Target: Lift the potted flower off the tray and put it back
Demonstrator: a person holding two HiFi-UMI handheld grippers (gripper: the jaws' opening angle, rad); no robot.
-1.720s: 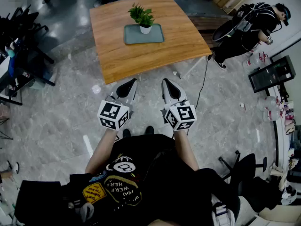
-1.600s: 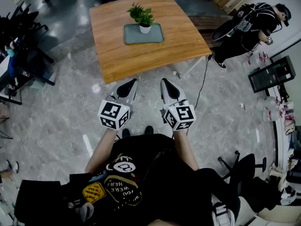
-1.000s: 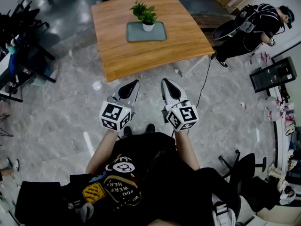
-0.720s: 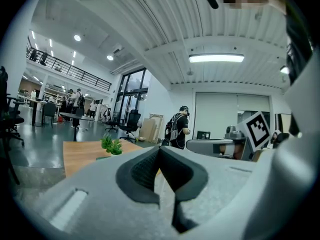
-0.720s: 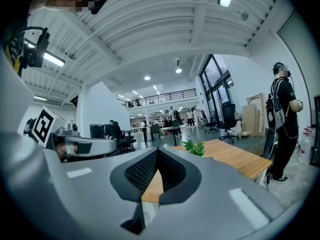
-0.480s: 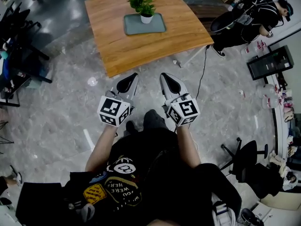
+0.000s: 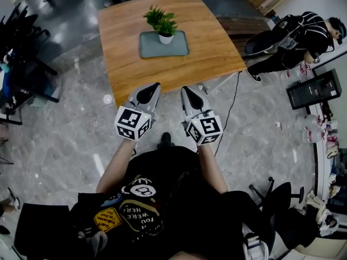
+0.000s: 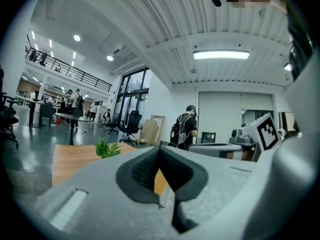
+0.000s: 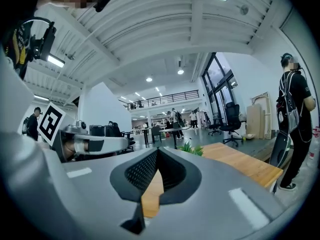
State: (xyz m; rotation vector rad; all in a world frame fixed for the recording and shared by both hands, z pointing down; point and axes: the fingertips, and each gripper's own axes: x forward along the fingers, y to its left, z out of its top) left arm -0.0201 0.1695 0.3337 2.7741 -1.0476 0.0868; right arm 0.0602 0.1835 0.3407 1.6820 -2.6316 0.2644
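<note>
Big grey marble floor (image 7: 65, 140) all round, and in the middle of it the square wooden desk (image 7: 206, 42), seen corner-on from above. The person in the black printed T-shirt (image 7: 157, 199) stands just short of the desk's near edge, both forearms stretched forward. Off past the desk's right corner a bystander in black with a backpack (image 7: 303, 42) is bent over. Dark office chairs (image 7: 21, 64) crowd the left side of the floor.

On the desk, one grey rectangular tray (image 7: 149, 49), roughly central and a touch nearer the far edge than the near one. The two tools are side by side and close together, each carrying its marker cube at the back. The left gripper (image 7: 153, 85) has its tip right at the desk's near edge as seen from above. The right gripper (image 7: 184, 89) sits beside it, also at that edge. Both point almost level, toward the tray.

Left gripper (image 8: 160, 149): jaws pressed together at the tip, nothing held, only desk wood showing through the gap behind the pads. Right gripper (image 9: 157, 150): same story, jaws closed tip to tip and empty.

And the potted flower (image 7: 161, 23): upright in its small white pot (image 7: 166, 38), standing on the tray at the tray's far edge, well apart from both tools. Its green leaves lean toward the desk's far-left corner.
</note>
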